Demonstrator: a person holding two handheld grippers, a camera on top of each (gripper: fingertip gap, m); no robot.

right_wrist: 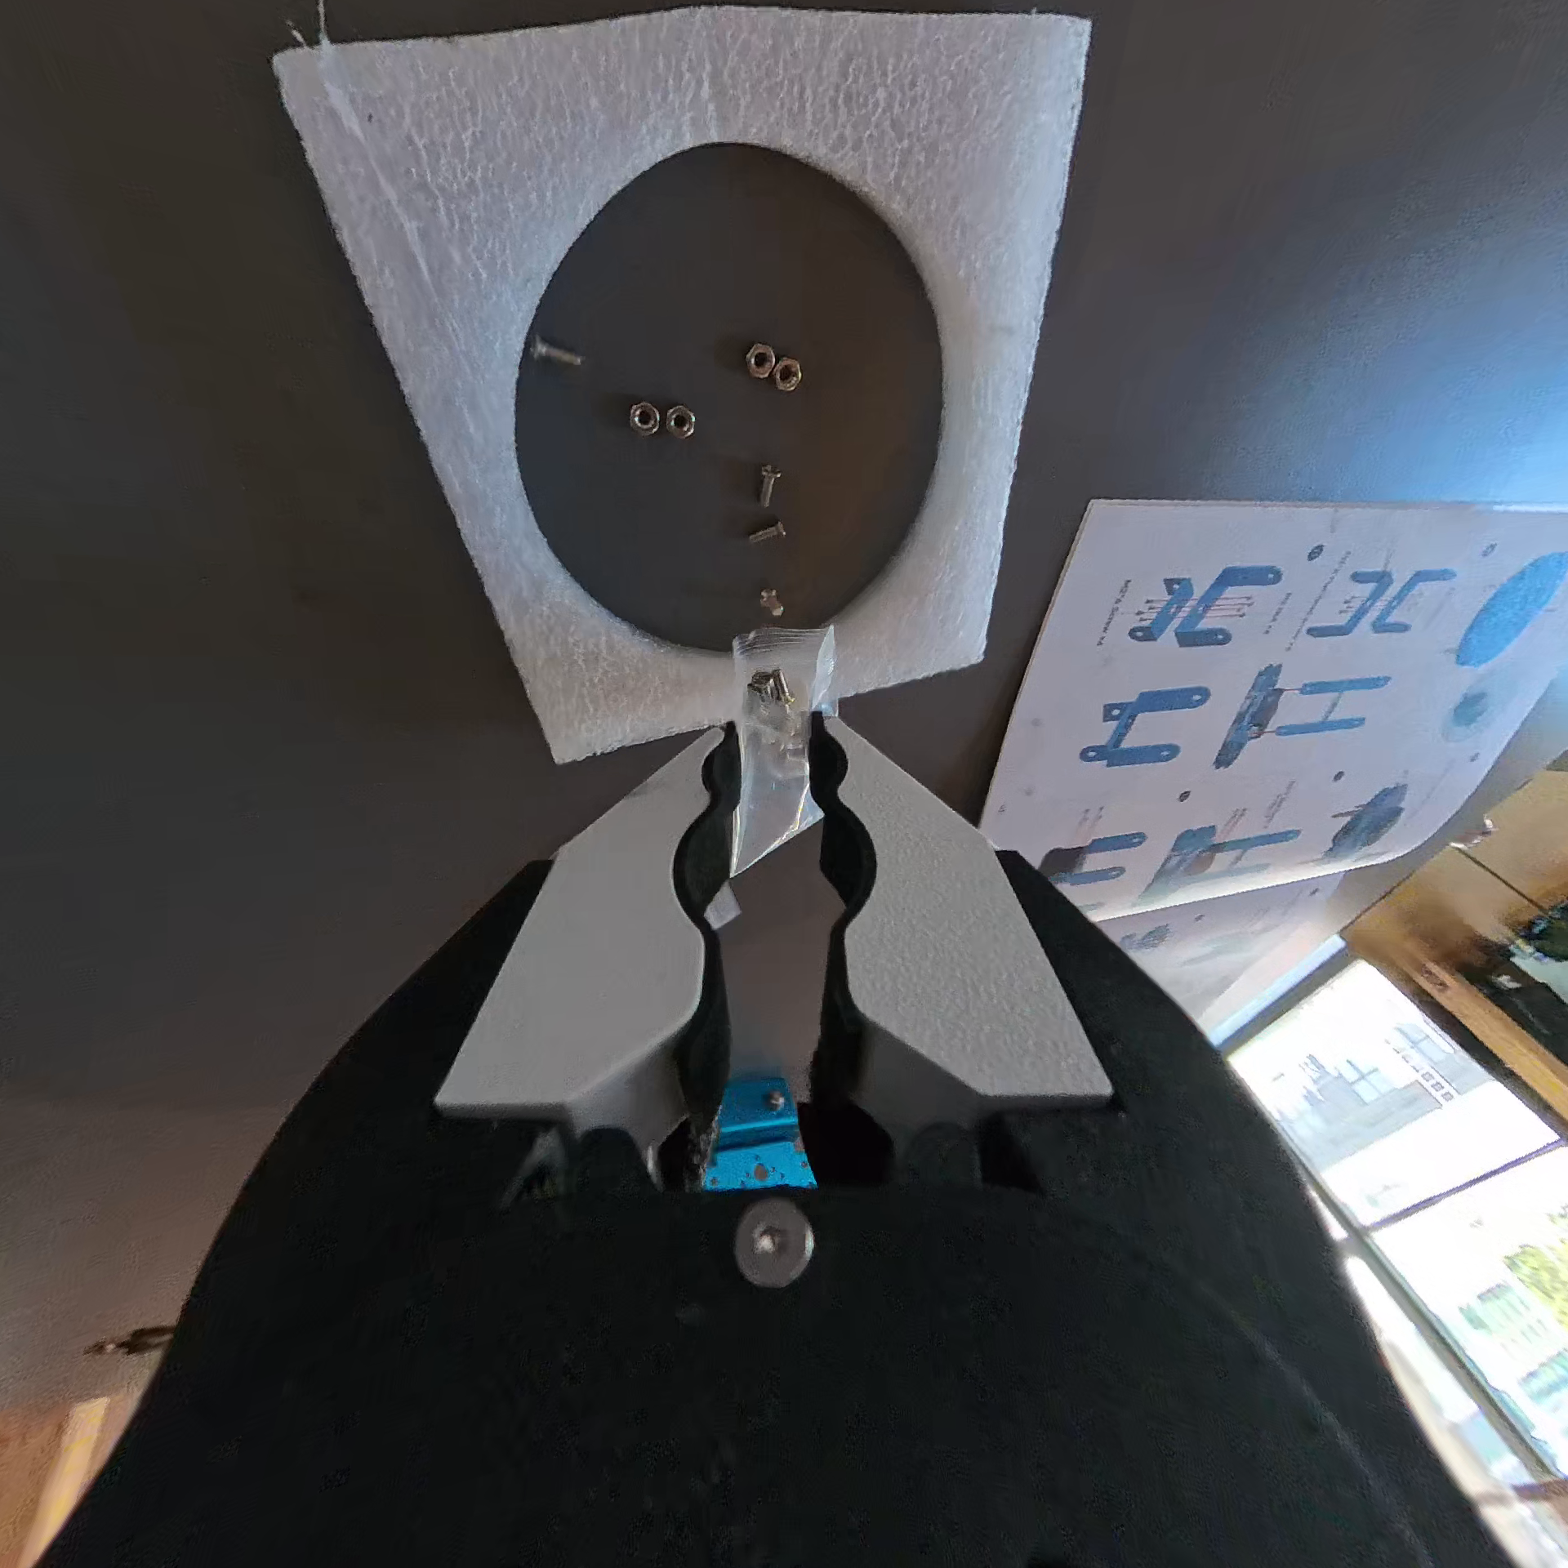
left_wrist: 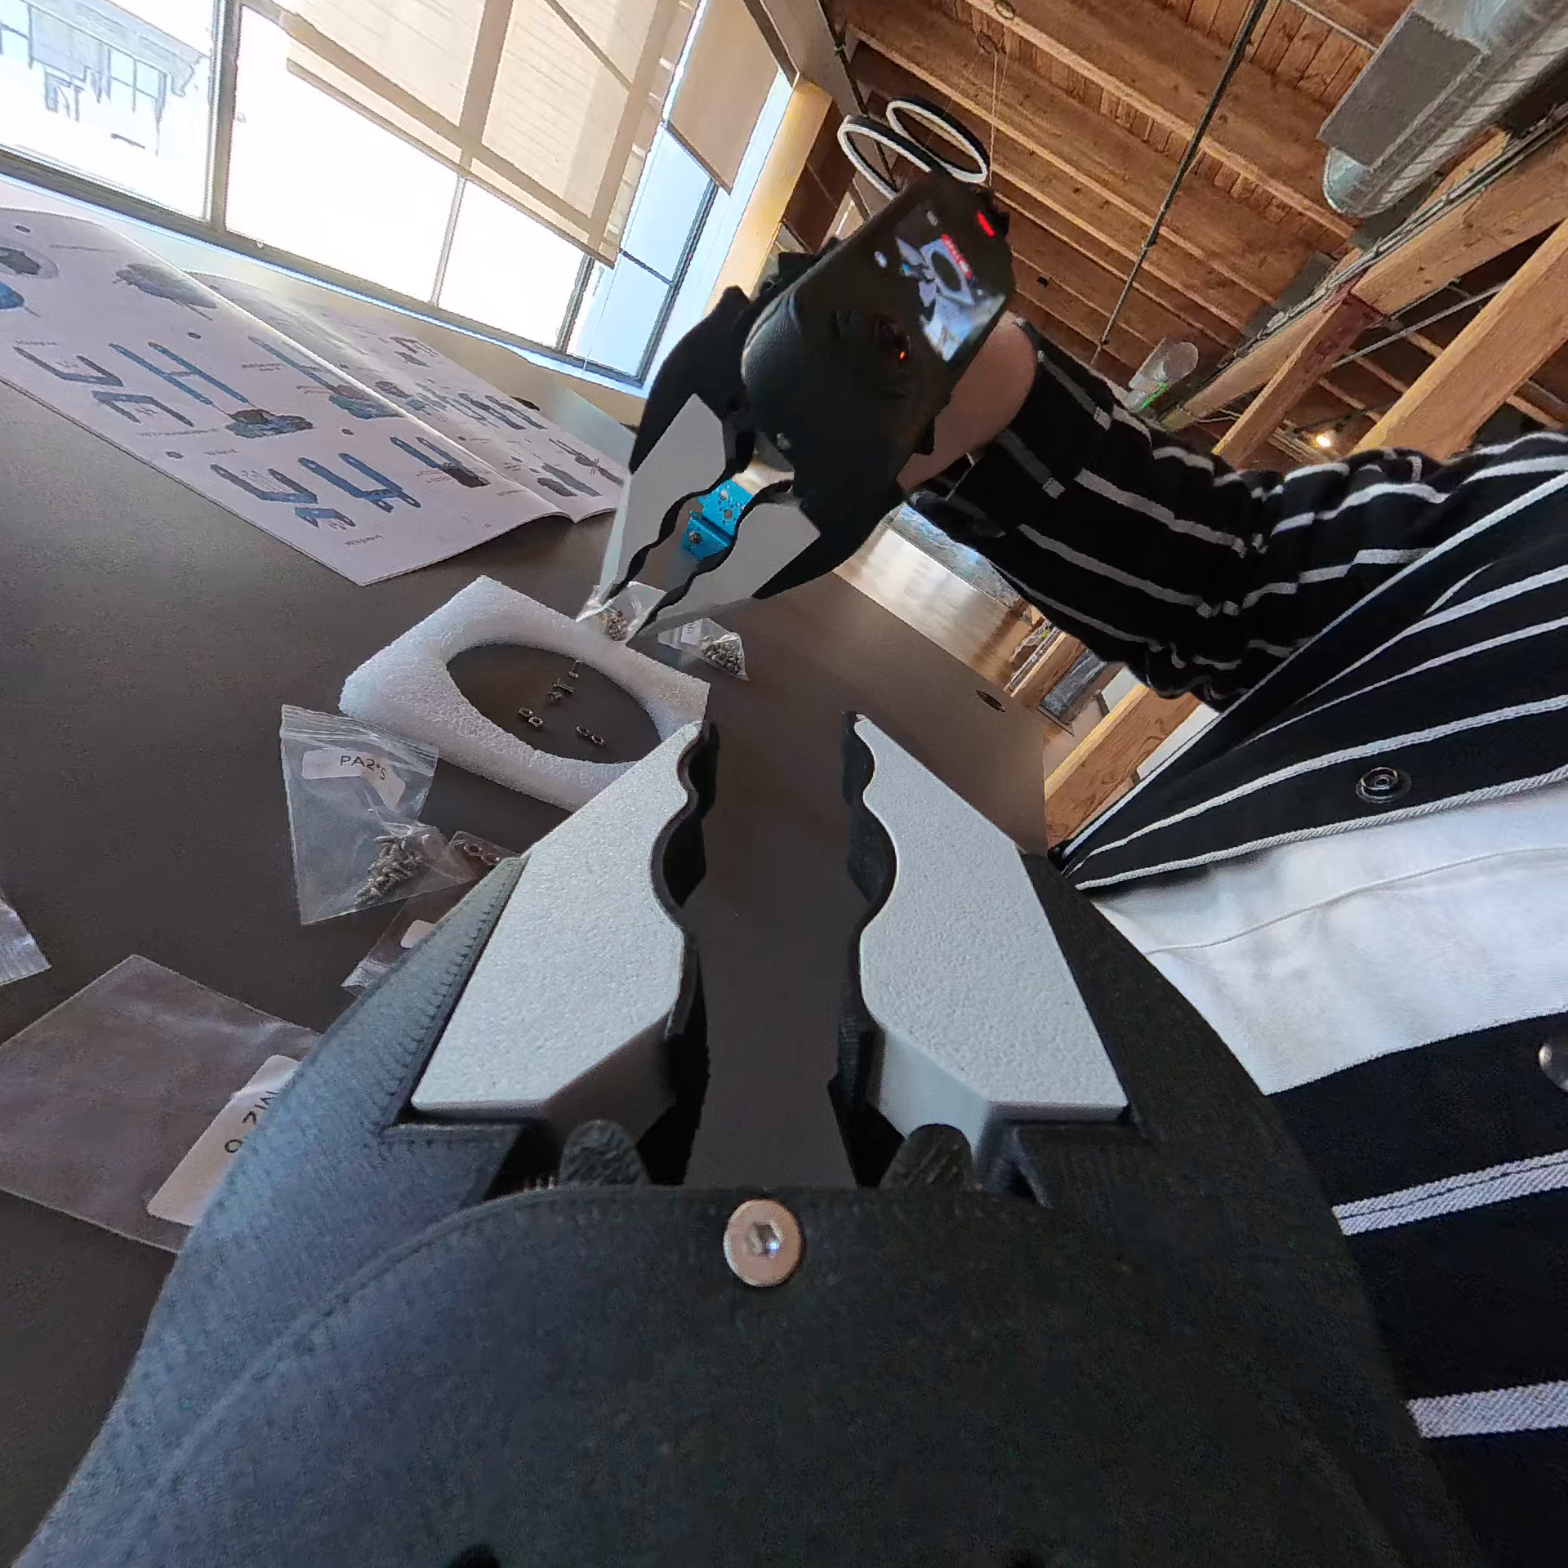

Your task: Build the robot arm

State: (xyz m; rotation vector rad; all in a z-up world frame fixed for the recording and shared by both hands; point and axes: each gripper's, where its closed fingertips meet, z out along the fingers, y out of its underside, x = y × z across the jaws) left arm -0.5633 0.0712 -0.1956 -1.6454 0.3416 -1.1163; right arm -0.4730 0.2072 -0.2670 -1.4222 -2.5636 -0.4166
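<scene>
My right gripper (right_wrist: pixel 770 731) is shut on a small clear bag of screws (right_wrist: pixel 776 704), pinched at the fingertips. The bag sticks out over the near edge of a white foam frame (right_wrist: pixel 424 254) with a round hole. Several nuts (right_wrist: pixel 772 365) and loose screws (right_wrist: pixel 768 530) lie on the dark table inside the hole. In the left wrist view the right gripper (left_wrist: pixel 636 613) holds the bag (left_wrist: pixel 618 613) at the far corner of the foam frame (left_wrist: pixel 407 679). My left gripper (left_wrist: pixel 776 736) is open and empty, just above the table near the foam.
A blue metal bracket (left_wrist: pixel 721 518) sits behind the right gripper. An instruction sheet (left_wrist: pixel 254 407) lies at the far left. More bags of screws (left_wrist: pixel 365 814) and a second small bag (left_wrist: pixel 721 649) lie about. The table edge (left_wrist: pixel 1045 764) runs on the right, by a striped sleeve (left_wrist: pixel 1188 543). My right fingertips sit around 20 centimetres from my left ones.
</scene>
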